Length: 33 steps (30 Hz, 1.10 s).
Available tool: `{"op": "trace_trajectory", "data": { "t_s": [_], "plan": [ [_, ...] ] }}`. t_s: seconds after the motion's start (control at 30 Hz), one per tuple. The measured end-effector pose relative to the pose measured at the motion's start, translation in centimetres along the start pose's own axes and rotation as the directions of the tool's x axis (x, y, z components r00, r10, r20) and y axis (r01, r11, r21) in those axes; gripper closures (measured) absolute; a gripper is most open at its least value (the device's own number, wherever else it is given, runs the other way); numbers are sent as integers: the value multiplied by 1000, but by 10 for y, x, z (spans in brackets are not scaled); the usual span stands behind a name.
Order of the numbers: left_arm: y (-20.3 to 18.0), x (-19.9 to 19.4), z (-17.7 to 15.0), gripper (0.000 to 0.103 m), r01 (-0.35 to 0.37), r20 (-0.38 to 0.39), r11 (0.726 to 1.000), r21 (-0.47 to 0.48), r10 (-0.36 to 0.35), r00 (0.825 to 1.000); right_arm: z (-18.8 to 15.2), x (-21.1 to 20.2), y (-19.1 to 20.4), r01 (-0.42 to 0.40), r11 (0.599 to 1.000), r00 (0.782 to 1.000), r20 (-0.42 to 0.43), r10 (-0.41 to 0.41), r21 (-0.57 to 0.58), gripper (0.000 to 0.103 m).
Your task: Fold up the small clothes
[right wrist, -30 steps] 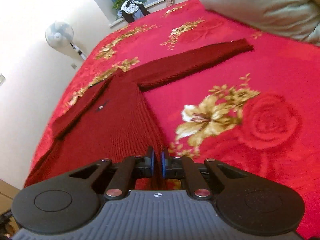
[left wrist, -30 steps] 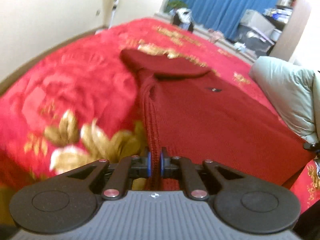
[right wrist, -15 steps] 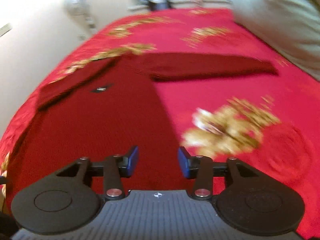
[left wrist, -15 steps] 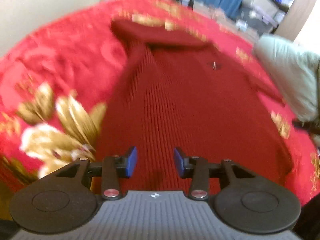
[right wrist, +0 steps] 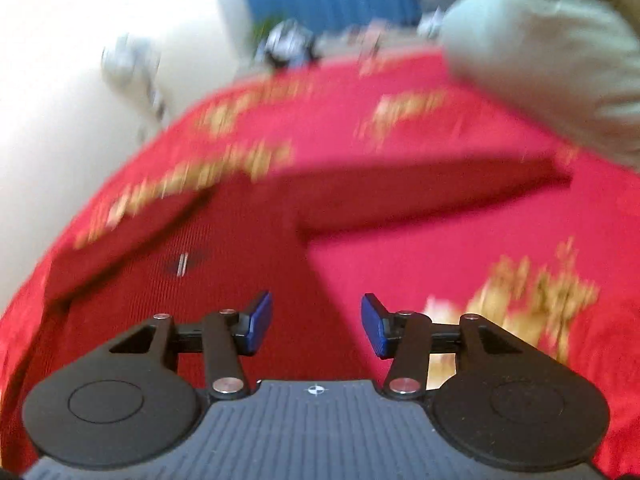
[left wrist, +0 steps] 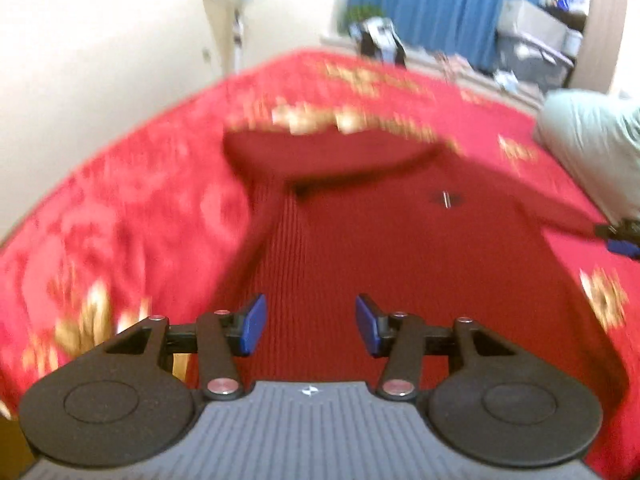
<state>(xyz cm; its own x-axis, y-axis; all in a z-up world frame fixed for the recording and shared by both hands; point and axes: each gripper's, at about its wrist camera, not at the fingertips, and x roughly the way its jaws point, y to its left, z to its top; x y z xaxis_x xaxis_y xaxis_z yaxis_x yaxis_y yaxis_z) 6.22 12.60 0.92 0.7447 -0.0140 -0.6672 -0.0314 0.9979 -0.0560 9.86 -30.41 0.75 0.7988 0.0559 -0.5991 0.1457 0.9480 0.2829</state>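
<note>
A dark red knitted sweater [left wrist: 400,264] lies flat on the red flowered bedspread [left wrist: 120,216]. Its left sleeve is folded across the chest at the far end. In the right wrist view the sweater [right wrist: 224,280] fills the lower left and its other sleeve [right wrist: 432,196] stretches out to the right. My left gripper [left wrist: 310,322] hovers above the sweater's lower body, its jaws opening, nothing between them. My right gripper [right wrist: 316,322] hangs over the sweater's right side edge, jaws also opening and empty. The right gripper's fingertips [left wrist: 620,240] show at the left wrist view's right edge.
A pale green pillow [right wrist: 560,60] lies at the bed's right side, close to the outstretched sleeve's cuff. A white standing fan [left wrist: 232,12] stands by the wall beyond the bed. Blue curtains [left wrist: 432,4] and cluttered shelves fill the far end of the room.
Both grippers were shut on the sweater's bottom hem a second ago; both have let go and opened. Each has moved forward over the sweater, which now lies flat.
</note>
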Motion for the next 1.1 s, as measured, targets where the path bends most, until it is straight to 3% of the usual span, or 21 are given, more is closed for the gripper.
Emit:
{"op": "trace_trajectory", "data": {
  "t_s": [0.07, 0.2, 0.33, 0.47, 0.67, 0.73, 0.83, 0.87, 0.9, 0.93, 1.03, 1.1],
  "plan": [
    [-20, 4, 25, 49, -16, 44, 1000, 1, 16, 999, 10, 0, -2, -5, 1000, 998, 66, 5, -3, 51],
    [-70, 38, 80, 48, 19, 63, 999, 33, -21, 998, 19, 4, 1, 24, 997, 994, 107, -16, -74, 50],
    [-121, 87, 114, 46, 45, 71, 995, 89, -51, 996, 16, 11, 3, 63, 987, 996, 66, -53, -146, 48],
    [-159, 163, 135, 46, 81, 18, 994, 75, -83, 996, 12, 17, 3, 76, 980, 997, 29, -72, -186, 48],
    [-194, 253, 158, 43, 27, 24, 998, 58, -28, 999, 17, 30, -5, 86, 978, 996, 1, -87, -189, 48],
    [-201, 281, 163, 43, 20, -7, 999, 47, -20, 1000, 15, 33, -2, 83, 974, 996, -5, -86, -211, 48],
    [-210, 314, 162, 43, -42, -41, 994, 104, 46, 998, 12, 37, -1, 72, 968, 997, -7, -76, -240, 48],
    [-214, 326, 161, 54, -59, -65, 985, 165, 70, 995, 10, 39, -1, 73, 966, 997, -11, -78, -250, 48],
    [-215, 335, 159, 75, -71, -84, 971, 227, 92, 992, 9, 42, -1, 77, 963, 996, -18, -84, -257, 48],
    [-212, 333, 157, 87, -86, -76, 959, 271, 110, 991, 8, 45, -2, 80, 962, 995, -28, -91, -262, 48],
    [-178, 305, 167, 92, -78, 12, 959, 272, 78, 997, 8, 50, -3, 78, 961, 995, -45, -94, -267, 48],
    [-135, 266, 174, 93, -132, 106, 965, 226, 111, 988, 9, 51, -3, 76, 960, 995, -44, -92, -269, 48]
  ]
}}
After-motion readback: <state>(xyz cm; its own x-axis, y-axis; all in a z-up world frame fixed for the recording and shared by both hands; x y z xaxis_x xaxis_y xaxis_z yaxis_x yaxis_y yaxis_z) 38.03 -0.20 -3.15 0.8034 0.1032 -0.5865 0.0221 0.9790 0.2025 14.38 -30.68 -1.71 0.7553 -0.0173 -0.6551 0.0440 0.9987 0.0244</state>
